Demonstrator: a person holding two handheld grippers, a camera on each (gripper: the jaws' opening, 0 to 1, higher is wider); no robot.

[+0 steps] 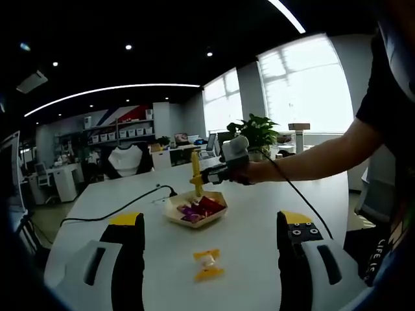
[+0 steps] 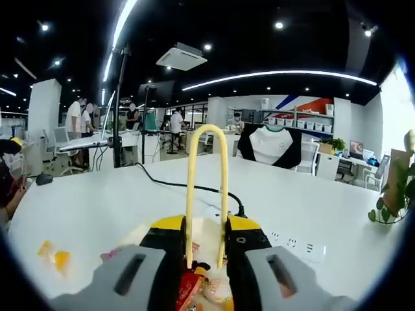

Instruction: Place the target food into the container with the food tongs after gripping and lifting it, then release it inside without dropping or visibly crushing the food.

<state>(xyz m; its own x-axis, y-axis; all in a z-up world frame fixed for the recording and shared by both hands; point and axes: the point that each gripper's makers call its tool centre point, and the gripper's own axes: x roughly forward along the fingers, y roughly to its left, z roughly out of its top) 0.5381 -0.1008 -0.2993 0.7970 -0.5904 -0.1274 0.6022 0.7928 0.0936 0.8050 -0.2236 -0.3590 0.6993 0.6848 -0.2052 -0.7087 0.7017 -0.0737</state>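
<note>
On the white table (image 1: 272, 214) sits a shallow, angular paper tray (image 1: 194, 210) holding red and purple wrapped sweets, and everything else arranges itself around it. Just above the tray, in the left gripper view, the right gripper (image 1: 211, 173) reaches in from a person's outstretched arm (image 1: 318, 159), holding a pair of yellow plastic food tongs (image 1: 195, 173) upright over the tray's far edge. In the right gripper view the same tongs (image 2: 206, 188) rise as a tall yellow loop between the right gripper's (image 2: 206, 259) black jaws, which press against both legs; the tong tips dip among the red wrappers in the tray, though I cannot tell whether they pinch one. Nearer the left gripper than the tray, a single yellow-wrapped candy (image 1: 207, 265) lies on the bare tabletop. The left gripper (image 1: 211, 259) hangs short of that candy with its jaws spread wide, nothing between them. A black cable (image 1: 117, 208) snakes away from the tray's far side.
</note>
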